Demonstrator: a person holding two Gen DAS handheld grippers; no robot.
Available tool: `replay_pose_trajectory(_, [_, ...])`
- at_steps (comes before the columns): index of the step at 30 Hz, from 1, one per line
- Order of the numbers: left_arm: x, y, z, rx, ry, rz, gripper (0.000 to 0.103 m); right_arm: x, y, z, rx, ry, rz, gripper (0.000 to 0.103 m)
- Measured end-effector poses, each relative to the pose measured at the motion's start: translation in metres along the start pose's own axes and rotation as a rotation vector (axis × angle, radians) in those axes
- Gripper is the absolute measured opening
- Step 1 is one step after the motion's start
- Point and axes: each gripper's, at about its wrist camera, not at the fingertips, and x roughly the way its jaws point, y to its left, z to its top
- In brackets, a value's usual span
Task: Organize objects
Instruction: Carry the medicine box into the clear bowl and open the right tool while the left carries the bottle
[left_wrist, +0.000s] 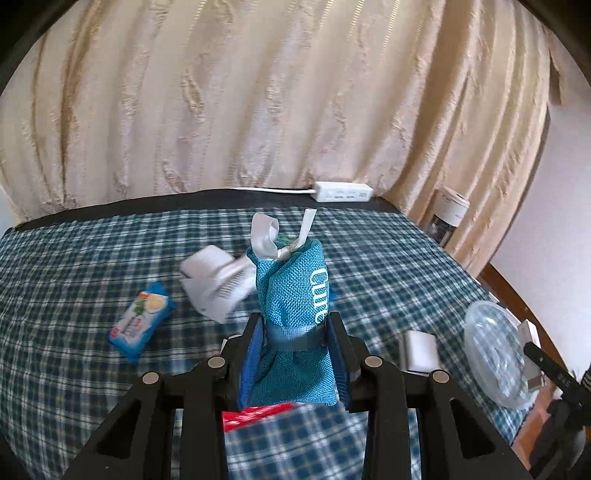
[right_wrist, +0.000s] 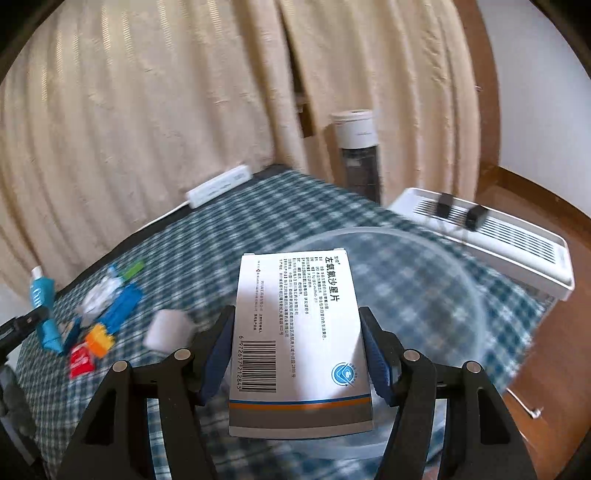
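Observation:
My left gripper is shut on a teal woven pouch with a white ribbon, held upright above the checked tablecloth. The pouch also shows at the far left of the right wrist view. My right gripper is shut on a white medicine box with a barcode, held over a clear plastic bowl. The bowl shows at the right table edge in the left wrist view.
On the cloth lie a blue snack packet, white packaging, a white block, a red packet and orange and blue small items. A white power strip lies at the back edge. A white heater stands right.

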Motion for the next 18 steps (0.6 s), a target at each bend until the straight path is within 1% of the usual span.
replay_pose_trajectory(5, [0.006,-0.029,-0.002,0.043,0.020,-0.026,0.037,0.002,-0.037,0.004,0.048,-0.014,-0.069,0.065])
replay_pose_trajectory(10, [0.014,-0.058,-0.005,0.082,0.051,-0.061,0.037,0.012,-0.062,0.007,0.058,-0.018,-0.132,0.065])
replay_pose_trajectory(15, [0.025,-0.082,-0.006,0.116,0.076,-0.078,0.037,0.021,-0.070,0.009,0.018,-0.025,-0.176,0.065])
replay_pose_trajectory(18, [0.030,-0.094,-0.007,0.125,0.092,-0.094,0.037,0.026,-0.070,0.010,-0.015,-0.029,-0.186,0.065])
